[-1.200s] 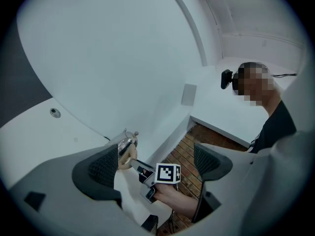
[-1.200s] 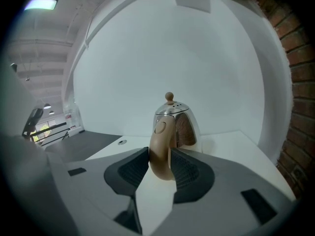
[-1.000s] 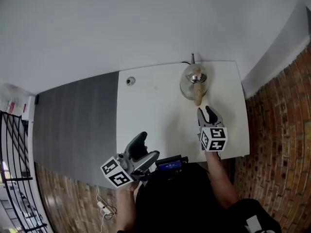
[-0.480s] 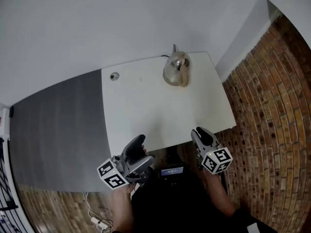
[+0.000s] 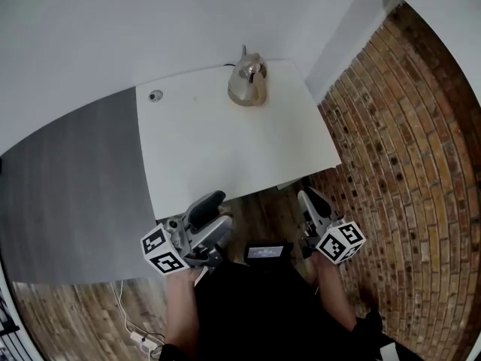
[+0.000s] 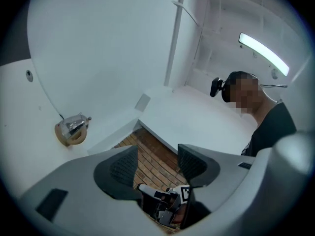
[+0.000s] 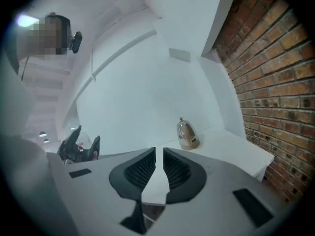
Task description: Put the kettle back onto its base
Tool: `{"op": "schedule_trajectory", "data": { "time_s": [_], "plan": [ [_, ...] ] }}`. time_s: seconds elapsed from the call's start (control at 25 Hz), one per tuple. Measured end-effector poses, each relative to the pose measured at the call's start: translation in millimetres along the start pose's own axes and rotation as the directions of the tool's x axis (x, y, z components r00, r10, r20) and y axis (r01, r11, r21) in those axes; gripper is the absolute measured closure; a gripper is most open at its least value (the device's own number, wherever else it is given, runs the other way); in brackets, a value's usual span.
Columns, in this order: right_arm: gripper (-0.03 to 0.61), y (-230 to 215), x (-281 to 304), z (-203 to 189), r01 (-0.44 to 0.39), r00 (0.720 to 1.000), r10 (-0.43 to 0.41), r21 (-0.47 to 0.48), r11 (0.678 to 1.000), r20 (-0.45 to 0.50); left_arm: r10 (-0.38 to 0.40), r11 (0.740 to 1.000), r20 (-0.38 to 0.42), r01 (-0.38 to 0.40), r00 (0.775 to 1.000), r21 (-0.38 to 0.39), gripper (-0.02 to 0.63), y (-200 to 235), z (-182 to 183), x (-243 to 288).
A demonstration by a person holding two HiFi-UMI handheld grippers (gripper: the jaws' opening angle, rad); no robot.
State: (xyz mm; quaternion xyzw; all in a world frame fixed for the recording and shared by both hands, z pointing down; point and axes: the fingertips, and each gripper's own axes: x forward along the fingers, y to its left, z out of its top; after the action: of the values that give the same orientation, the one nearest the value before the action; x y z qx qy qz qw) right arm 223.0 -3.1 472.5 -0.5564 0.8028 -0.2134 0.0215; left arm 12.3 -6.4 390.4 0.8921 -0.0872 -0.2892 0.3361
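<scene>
White wall [image 5: 150, 21] runs behind the desk and red brick wall [image 5: 406, 141] closes off the right side, with grey floor [image 5: 68, 186] to the left and wood boards [image 5: 75, 314] nearer the person. A white table [image 5: 225, 156] fills the middle of the head view. The person, in a black top [image 5: 255, 307], stands off its near edge.

Their left gripper [image 5: 220, 209] is held just past the table's near corner. Its jaws have just been closing but stand well spread, with nothing gripped; through the gap the left gripper view shows only brick and the other tool.

The right gripper [image 5: 308, 198] hangs off the table's near right edge. Its jaws have also just been closing and are drawn nearly together, a thin slit left between the pads [image 7: 142, 168] and nothing in it.

The metal kettle [image 5: 247, 81] stands at the table's far edge, right of centre, close to the white wall and well apart from both grippers. Whether a base lies under it I cannot tell. A small round grommet [image 5: 155, 95] sits near the far left corner.
</scene>
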Motion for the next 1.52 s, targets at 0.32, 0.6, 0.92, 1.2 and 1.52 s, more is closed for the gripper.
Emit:
{"op": "schedule_trajectory", "data": {
  "time_s": [0.32, 0.6, 0.92, 1.2, 1.52],
  "plan": [
    [0.531, -2, -70, 44, -0.224, 0.955, 0.174, 0.201, 0.954, 0.24, -0.017, 0.999, 0.069, 0.019, 0.998, -0.03, 0.586, -30, -21, 21],
    [0.538, -23, -150, 45, -0.348, 0.907, 0.259, 0.246, 0.905, 0.332, -0.005, 1.0, -0.035, 0.004, 0.999, -0.022, 0.586, -76, -96, 55],
    [0.541, -15, -199, 22, -0.434, 0.878, 0.363, 0.201, 0.878, 0.312, 0.071, 0.996, -0.124, -0.064, 0.99, 0.059, 0.584, -125, -159, 59],
    [0.546, -6, -215, 22, -0.455, 0.865, 0.396, 0.15, 0.878, 0.308, 0.072, 0.993, -0.175, -0.054, 0.982, 0.105, 0.584, -145, -177, 60],
    [0.551, 16, -206, 30, -0.437, 0.872, 0.391, 0.111, 0.893, 0.294, 0.007, 0.991, -0.188, 0.019, 0.982, 0.133, 0.584, -151, -162, 59]
  ]
}}
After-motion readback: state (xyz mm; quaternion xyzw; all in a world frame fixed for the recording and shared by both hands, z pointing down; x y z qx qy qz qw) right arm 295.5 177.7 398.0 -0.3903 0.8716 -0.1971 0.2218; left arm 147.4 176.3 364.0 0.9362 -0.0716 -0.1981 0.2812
